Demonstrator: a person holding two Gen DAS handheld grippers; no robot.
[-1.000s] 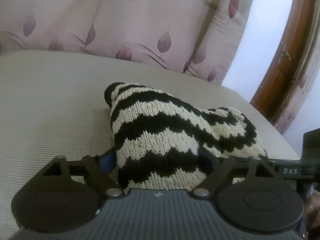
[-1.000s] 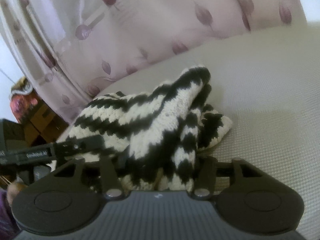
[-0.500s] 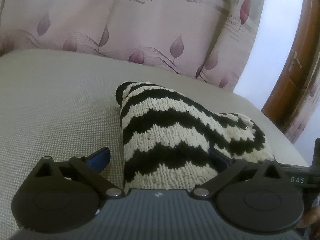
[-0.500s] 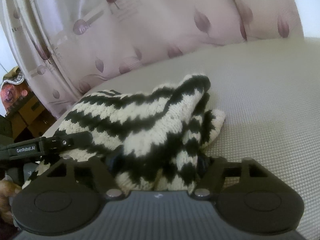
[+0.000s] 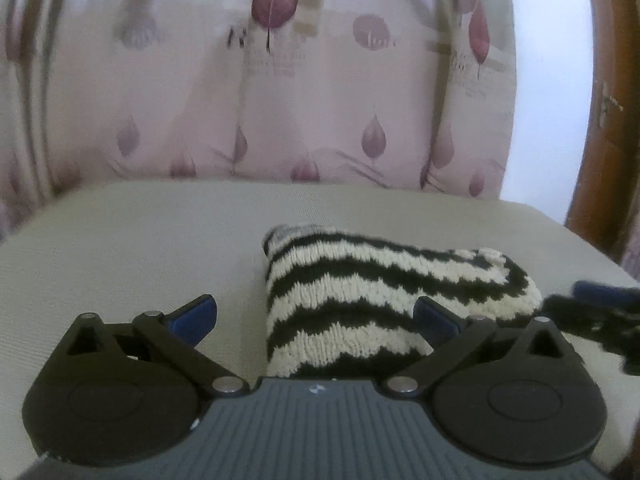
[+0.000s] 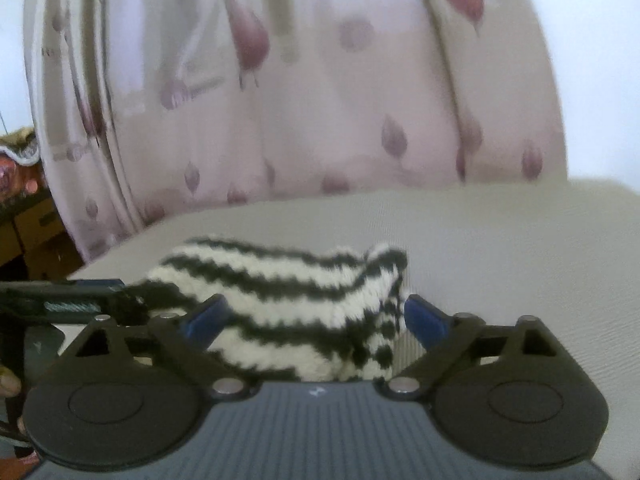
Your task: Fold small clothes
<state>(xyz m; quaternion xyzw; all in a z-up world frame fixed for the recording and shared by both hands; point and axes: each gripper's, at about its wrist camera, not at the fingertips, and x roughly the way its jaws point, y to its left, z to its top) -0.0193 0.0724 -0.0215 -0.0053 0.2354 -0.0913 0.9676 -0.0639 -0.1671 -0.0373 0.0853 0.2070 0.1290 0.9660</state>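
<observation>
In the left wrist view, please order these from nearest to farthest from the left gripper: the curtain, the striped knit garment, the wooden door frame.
From the left gripper:
1. Striped knit garment: between the open fingers, on the cushion.
2. Wooden door frame: far right.
3. Curtain: behind the cushion.
The last two are too close to call.

The left gripper (image 5: 316, 314) has a ribbed grey body with a small white emblem, two round black discs, angular black linkage arms with silver screws, and blue-padded fingertips (image 5: 196, 312). The right gripper (image 6: 316, 316) looks alike.
</observation>
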